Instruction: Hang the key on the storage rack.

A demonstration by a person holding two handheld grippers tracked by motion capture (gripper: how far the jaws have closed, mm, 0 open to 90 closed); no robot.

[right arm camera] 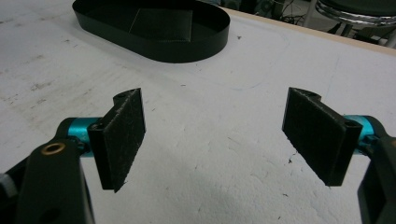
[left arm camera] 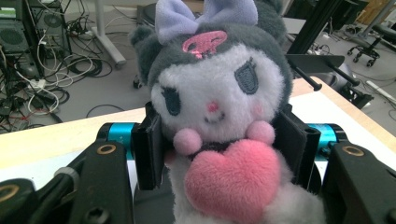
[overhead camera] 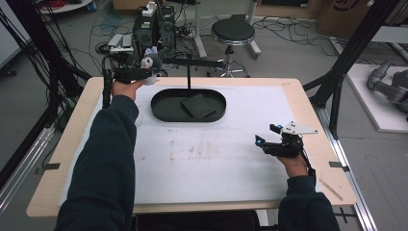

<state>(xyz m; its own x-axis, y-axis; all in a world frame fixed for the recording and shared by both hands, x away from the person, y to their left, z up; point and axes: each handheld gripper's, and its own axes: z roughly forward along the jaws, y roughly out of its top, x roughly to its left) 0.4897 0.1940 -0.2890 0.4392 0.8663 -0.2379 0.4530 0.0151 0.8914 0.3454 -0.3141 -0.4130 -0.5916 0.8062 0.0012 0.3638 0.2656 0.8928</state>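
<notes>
A plush toy (left arm camera: 212, 107) with a grey hood, a lilac bow and a pink heart sits between the jaws of my left gripper (left arm camera: 219, 154), which is shut on its body. In the high view the left gripper (overhead camera: 146, 72) holds the plush toy (overhead camera: 150, 61) in the air at the table's far left, beside a black oval tray (overhead camera: 166, 110). My right gripper (overhead camera: 268, 134) hovers low over the white mat at the right. Its pads (right arm camera: 122, 137) stand wide apart with nothing between them; the right gripper (right arm camera: 217, 137) is open.
A dark flat square (overhead camera: 198, 105) lies in the oval tray (right arm camera: 196, 46). A thin black post with a crossbar (overhead camera: 192, 62) rises at the tray's far rim. A white mat (overhead camera: 216, 159) covers the wooden table. A stool (overhead camera: 233, 33) and cables lie beyond the far edge.
</notes>
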